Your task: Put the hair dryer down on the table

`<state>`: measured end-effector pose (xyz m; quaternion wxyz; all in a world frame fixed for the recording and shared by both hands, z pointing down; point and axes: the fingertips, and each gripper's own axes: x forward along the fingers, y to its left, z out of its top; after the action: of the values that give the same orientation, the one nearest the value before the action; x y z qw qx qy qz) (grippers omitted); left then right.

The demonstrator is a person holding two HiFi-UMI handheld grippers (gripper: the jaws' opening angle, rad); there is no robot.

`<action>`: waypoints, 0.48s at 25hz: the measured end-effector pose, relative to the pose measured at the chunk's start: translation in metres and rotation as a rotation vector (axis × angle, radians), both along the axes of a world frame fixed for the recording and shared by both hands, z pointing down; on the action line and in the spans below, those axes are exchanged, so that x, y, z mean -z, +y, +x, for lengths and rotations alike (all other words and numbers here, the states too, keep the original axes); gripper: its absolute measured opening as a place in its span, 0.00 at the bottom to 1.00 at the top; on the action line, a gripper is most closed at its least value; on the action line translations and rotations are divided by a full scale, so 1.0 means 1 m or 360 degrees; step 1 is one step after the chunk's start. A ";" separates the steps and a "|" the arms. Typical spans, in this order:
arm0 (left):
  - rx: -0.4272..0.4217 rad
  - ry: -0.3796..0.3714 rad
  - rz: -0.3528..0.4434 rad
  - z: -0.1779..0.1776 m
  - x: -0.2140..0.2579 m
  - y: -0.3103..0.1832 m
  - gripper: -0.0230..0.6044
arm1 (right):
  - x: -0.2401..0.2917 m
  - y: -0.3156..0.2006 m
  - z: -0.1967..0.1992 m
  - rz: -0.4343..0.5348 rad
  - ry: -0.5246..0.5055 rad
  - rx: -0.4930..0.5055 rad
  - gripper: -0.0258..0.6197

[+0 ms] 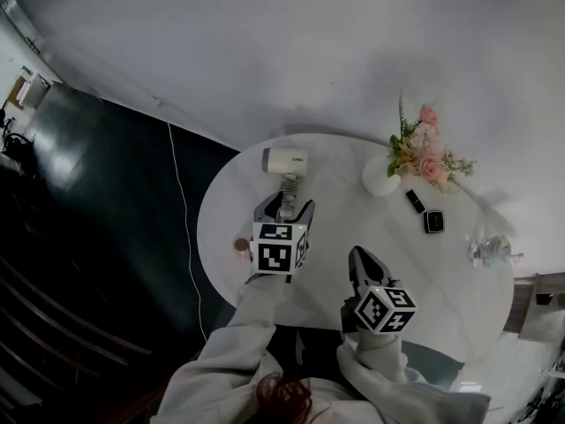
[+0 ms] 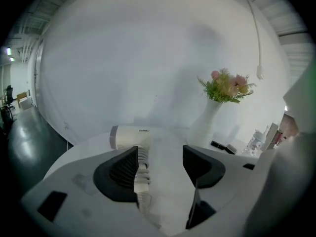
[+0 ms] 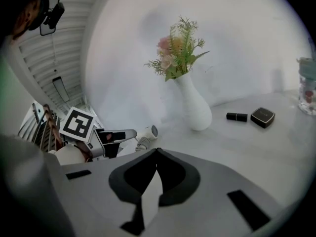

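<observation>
On the round white table [image 1: 353, 237] there is one hair dryer [image 1: 284, 161], one white vase [image 1: 381, 177] of pink flowers [image 1: 422, 153], one black tube [image 1: 413, 200], one square black case [image 1: 433, 222], one glass bottle [image 1: 490, 252] and one small round brown thing [image 1: 241, 245]. The dryer lies on its side at the far left of the table, with its handle toward the person. The left tool [image 1: 285, 206] reaches forward with its jaws wide apart. The handle lies between them just beside the left jaw, unclamped. The right tool [image 1: 357, 254] is nearer the body, jaws together and empty, well apart from the dryer.
</observation>
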<state>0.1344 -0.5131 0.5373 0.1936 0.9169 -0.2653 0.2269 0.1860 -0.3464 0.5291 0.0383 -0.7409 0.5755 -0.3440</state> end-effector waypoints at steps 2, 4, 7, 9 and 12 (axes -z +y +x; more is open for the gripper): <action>-0.0023 0.0044 0.0015 -0.007 0.013 0.009 0.48 | 0.005 0.004 -0.005 0.0018 0.0007 -0.0011 0.12; -0.0041 0.0074 0.0030 -0.016 0.022 0.017 0.48 | 0.011 0.006 -0.010 0.0041 0.0015 -0.0018 0.12; -0.0054 0.0109 0.0056 -0.033 0.034 0.026 0.48 | 0.022 0.008 -0.017 0.0079 0.0039 -0.0022 0.12; -0.0061 0.0142 0.0066 -0.045 0.042 0.031 0.48 | 0.029 0.008 -0.020 0.0104 0.0059 -0.0024 0.12; -0.0067 0.0197 0.0063 -0.062 0.050 0.038 0.45 | 0.040 0.007 -0.025 0.0135 0.0084 -0.0022 0.12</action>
<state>0.0728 -0.4749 0.4874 0.1867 0.9381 -0.2378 0.1687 0.1613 -0.3392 0.4890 0.0568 -0.7513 0.5854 -0.2994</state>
